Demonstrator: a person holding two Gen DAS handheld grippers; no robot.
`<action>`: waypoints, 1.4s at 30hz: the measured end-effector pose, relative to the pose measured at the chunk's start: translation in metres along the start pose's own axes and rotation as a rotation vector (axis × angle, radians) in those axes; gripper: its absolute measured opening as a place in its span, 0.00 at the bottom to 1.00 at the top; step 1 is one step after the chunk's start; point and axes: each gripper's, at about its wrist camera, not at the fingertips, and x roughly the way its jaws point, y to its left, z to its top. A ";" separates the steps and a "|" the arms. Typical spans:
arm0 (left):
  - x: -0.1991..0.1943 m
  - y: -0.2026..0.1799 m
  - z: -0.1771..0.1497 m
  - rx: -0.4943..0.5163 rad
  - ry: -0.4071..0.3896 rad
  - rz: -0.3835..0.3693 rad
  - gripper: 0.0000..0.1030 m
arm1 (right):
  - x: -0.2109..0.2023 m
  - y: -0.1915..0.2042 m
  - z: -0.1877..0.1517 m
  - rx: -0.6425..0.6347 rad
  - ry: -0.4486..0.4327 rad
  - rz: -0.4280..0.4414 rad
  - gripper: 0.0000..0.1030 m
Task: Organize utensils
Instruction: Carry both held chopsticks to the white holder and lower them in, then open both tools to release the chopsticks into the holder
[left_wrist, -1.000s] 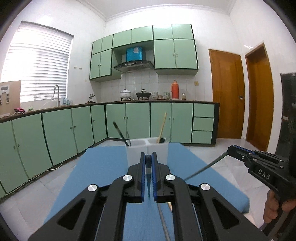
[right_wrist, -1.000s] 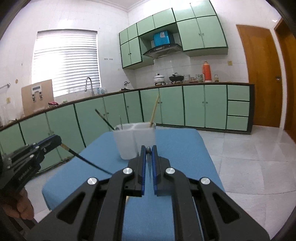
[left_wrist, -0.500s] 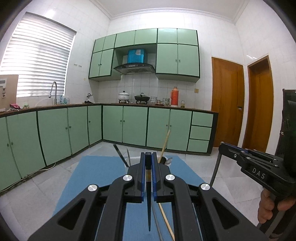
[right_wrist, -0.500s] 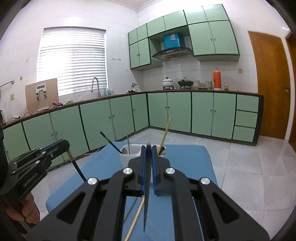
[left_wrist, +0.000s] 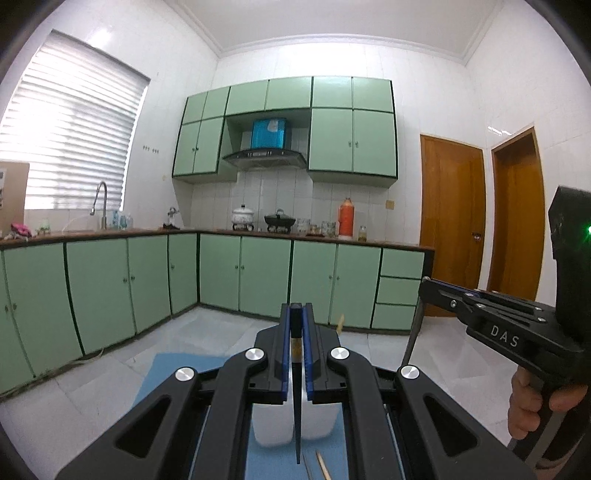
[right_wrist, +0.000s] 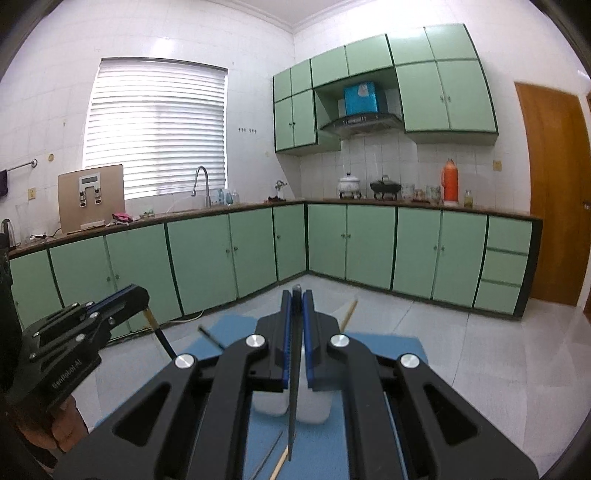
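My left gripper (left_wrist: 296, 310) is shut on a black chopstick (left_wrist: 297, 413) that hangs straight down over the white two-part utensil holder (left_wrist: 273, 424). My right gripper (right_wrist: 296, 295) is shut on a grey chopstick (right_wrist: 292, 413), which also hangs down above the holder (right_wrist: 314, 410). Each gripper shows in the other's view: the right gripper (left_wrist: 424, 286) with its grey stick (left_wrist: 411, 341), the left gripper (right_wrist: 142, 295) with its black stick (right_wrist: 164, 341). A wooden chopstick (right_wrist: 349, 314) and a black one (right_wrist: 210, 336) stand in the holder.
The holder stands on a blue mat (right_wrist: 388, 354) over a low table. A wooden chopstick (left_wrist: 323, 467) and a metal one (left_wrist: 307, 466) lie on the mat near me. A hand (left_wrist: 524, 406) holds the right gripper's handle. Green cabinets and tiled floor lie beyond.
Both grippers have risen with their chopsticks, which now hang down instead of slanting sideways. The holder and mat have dropped lower in both views.
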 end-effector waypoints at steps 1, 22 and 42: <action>0.006 0.000 0.006 0.003 -0.013 0.002 0.06 | 0.004 0.000 0.008 -0.005 -0.010 -0.003 0.05; 0.143 0.026 -0.001 -0.003 0.023 0.096 0.06 | 0.146 -0.027 -0.006 0.024 0.028 -0.079 0.05; 0.153 0.042 -0.054 -0.014 0.131 0.120 0.07 | 0.140 -0.034 -0.077 0.116 0.094 -0.101 0.05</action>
